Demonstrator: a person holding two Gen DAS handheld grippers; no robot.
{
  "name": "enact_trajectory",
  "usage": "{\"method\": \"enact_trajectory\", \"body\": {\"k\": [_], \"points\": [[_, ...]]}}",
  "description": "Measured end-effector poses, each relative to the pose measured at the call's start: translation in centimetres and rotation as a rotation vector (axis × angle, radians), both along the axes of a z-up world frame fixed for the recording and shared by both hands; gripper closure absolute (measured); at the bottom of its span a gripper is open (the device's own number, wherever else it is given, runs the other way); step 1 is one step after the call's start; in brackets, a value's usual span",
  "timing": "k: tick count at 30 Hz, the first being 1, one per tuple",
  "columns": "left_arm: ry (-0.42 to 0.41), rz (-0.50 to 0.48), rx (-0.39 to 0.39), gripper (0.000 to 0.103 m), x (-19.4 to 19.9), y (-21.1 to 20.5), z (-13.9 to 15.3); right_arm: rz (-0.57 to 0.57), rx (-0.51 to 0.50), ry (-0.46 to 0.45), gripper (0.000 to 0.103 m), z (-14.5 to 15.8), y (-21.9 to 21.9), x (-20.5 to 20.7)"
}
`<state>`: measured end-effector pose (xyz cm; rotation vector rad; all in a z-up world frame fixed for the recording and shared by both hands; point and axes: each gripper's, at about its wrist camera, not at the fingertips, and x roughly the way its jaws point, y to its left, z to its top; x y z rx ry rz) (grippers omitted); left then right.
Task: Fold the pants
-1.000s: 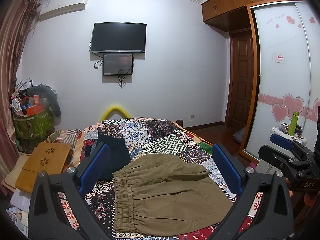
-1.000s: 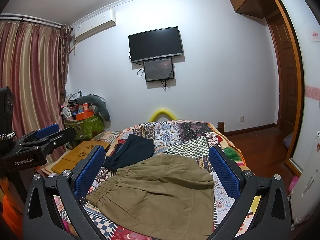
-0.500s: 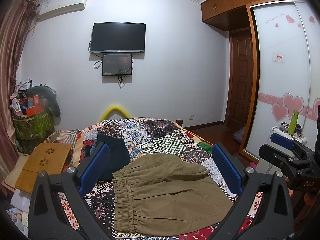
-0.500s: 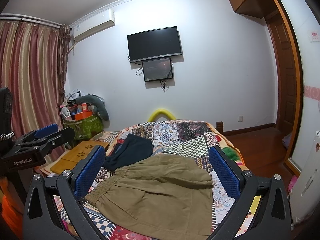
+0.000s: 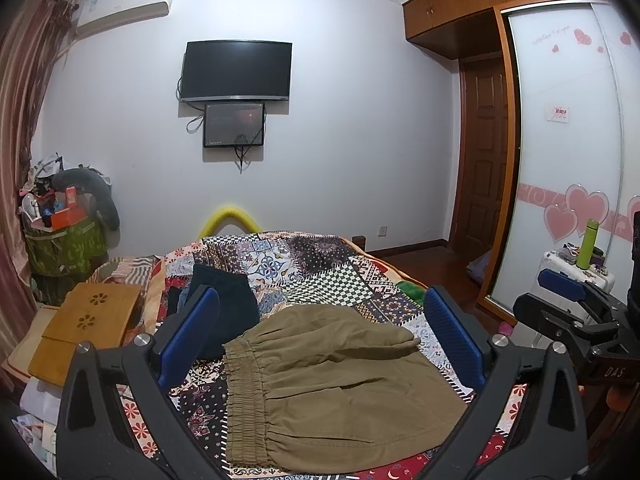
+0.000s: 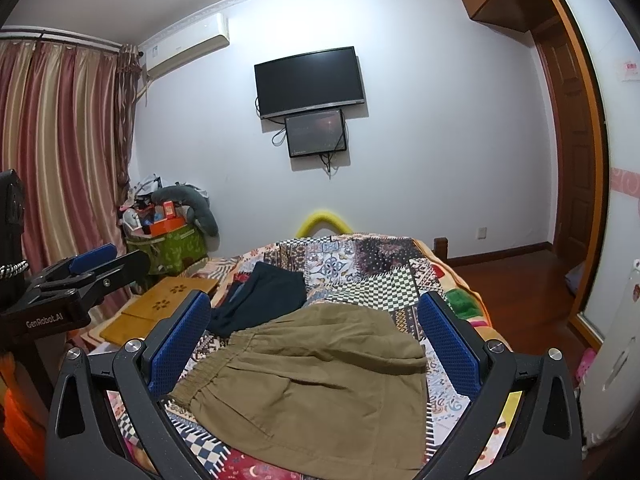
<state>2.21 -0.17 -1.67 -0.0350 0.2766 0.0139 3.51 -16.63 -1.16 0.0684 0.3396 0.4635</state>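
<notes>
Folded khaki pants (image 5: 332, 380) lie on a patchwork bed quilt (image 5: 320, 264), elastic waistband toward 9 o'clock. Dark clothing (image 5: 224, 300) sits just beyond at 11 o'clock; a wooden lap tray (image 5: 88, 328) lies off the bed's edge at 9 o'clock. The left gripper (image 5: 320, 336) and right gripper (image 6: 316, 340) hover above the pants, both spread wide, holding nothing.

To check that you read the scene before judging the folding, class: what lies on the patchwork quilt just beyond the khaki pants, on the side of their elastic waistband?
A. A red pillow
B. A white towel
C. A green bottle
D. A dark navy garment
D: a dark navy garment lies on the patchwork quilt just beyond the waistband side of the khaki pants; the right wrist view shows the same.
</notes>
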Motion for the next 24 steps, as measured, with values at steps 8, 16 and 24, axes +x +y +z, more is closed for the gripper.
{"method": "enact_trajectory", "body": {"k": [8, 16, 24], "points": [[0.103, 0.010, -0.034, 0.000, 4.1, 1.7, -2.4, -0.022, -0.022, 0.088, 0.000, -2.7, -0.1, 3.0], [0.354, 0.081, -0.054, 0.000, 12.1, 5.4, -8.9, -0.068, -0.098, 0.256, 0.000, -8.5, -0.6, 8.3], [0.597, 0.133, -0.087, 0.000, 17.6, 9.9, -15.8, -0.085, -0.121, 0.451, 0.008, -14.4, -3.0, 13.2]]}}
